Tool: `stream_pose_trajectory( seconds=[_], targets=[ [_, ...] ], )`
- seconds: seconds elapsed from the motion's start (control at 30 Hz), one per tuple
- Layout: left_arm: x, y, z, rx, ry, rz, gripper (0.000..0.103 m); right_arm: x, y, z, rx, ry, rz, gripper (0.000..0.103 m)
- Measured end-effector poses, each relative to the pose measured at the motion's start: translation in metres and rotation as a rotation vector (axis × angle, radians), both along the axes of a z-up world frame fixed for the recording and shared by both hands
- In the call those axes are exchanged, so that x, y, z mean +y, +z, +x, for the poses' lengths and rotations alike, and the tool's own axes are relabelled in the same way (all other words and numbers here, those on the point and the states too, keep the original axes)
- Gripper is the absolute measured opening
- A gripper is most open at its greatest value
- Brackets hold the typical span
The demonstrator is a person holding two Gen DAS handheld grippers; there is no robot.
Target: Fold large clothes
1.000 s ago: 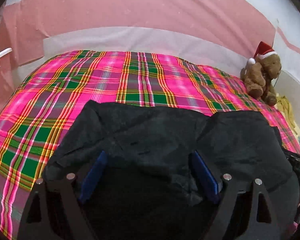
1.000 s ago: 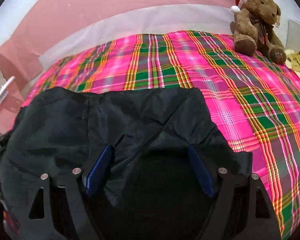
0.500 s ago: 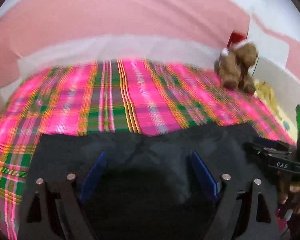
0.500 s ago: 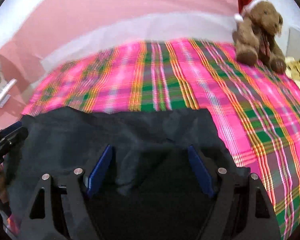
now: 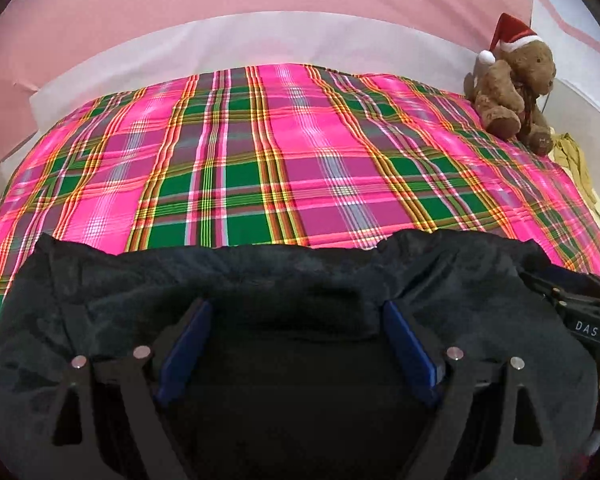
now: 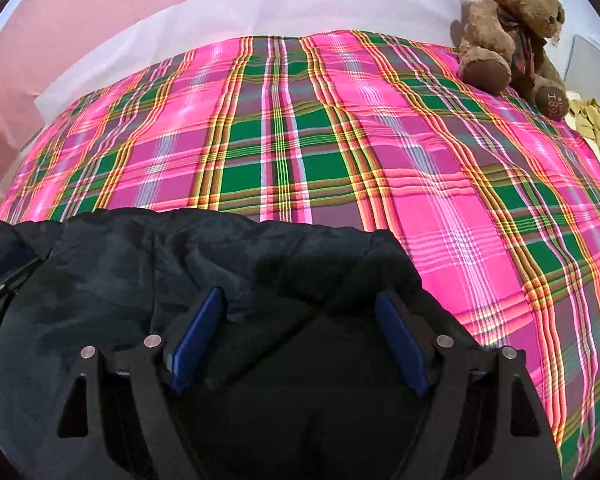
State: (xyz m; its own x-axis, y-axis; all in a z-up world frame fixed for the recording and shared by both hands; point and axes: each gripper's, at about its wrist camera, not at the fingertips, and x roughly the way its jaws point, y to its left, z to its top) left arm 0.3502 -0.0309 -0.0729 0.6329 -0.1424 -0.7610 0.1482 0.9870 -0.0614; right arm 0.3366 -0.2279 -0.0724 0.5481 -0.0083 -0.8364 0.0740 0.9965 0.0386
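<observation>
The big black puffy piece of clothing [image 5: 260, 280] lies on the bed with the pink and green checked blanket [image 5: 284, 152]. It is bunched up right under and in front of both tools, at the near side of the bed.

The left hand-held gripper [image 5: 296, 344] has its two blue fingers [image 5: 186, 344] spread wide apart. The black cloth sits between them, but they are not pinching it. The right hand-held gripper [image 6: 300, 336] is the same: its blue fingers [image 6: 198, 336] are wide apart with dark cloth lying in the gap. In the left view, the right tool shows at the far right side, with white letters on it. In the right view, the left tool peeks in at the far left side.

The step in hand looks like getting a good hold on the cloth before a fold. To do it well, each tool should find a real edge or corner, not a fat lump in the middle. The far rim of the cloth, just ahead of the fingers, looks like a good place. Both tools should pinch at about the same line, so the fold comes out straight. The cloth looks soft and slippery, so a thin pinch may slide out.

The brown teddy bear with the red Santa hat [image 5: 514, 80] sits far ahead and to the right, well away. There is lots of flat blanket ahead to spread the cloth on.
</observation>
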Motion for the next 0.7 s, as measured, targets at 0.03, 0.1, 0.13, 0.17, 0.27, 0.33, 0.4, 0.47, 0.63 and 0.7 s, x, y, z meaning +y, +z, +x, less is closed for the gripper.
stream_pose_trajectory(
  seconds=[0.03,0.1,0.13,0.17,0.27,0.33,0.4,0.47,0.63,0.7],
  targets=[
    [0.0,0.001,0.0,0.0,0.0,-0.001,0.089,0.001,0.001,-0.001,-0.003,-0.002,-0.001,0.078],
    [0.002,0.005,-0.002,0.001,0.001,-0.011,0.088,0.0,0.002,-0.003,-0.016,-0.003,0.002,0.078],
    [0.004,0.009,-0.005,0.002,0.002,-0.02,0.088,0.0,0.003,-0.004,-0.022,-0.003,0.004,0.078],
    [0.007,0.014,-0.007,0.002,0.006,-0.03,0.087,-0.001,0.003,-0.005,-0.027,-0.002,0.008,0.078],
    [0.022,0.03,-0.016,-0.014,0.033,-0.035,0.086,-0.002,0.003,-0.007,-0.036,-0.002,0.018,0.078],
    [0.035,0.039,-0.021,-0.037,0.055,-0.01,0.086,-0.002,0.003,-0.007,-0.039,-0.002,0.019,0.078],
    [0.051,0.045,-0.023,-0.064,0.075,0.032,0.086,-0.003,0.003,-0.007,-0.041,-0.001,0.024,0.078],
    [0.068,0.046,-0.022,-0.082,0.113,0.089,0.086,-0.003,0.002,-0.007,-0.043,-0.001,0.025,0.078],
    [0.107,0.016,-0.007,-0.002,0.181,0.052,0.086,-0.003,0.002,-0.006,-0.046,0.001,0.025,0.078],
    [0.112,0.005,-0.004,0.008,0.197,0.009,0.087,-0.003,0.003,-0.007,-0.047,0.001,0.024,0.078]
  ],
)
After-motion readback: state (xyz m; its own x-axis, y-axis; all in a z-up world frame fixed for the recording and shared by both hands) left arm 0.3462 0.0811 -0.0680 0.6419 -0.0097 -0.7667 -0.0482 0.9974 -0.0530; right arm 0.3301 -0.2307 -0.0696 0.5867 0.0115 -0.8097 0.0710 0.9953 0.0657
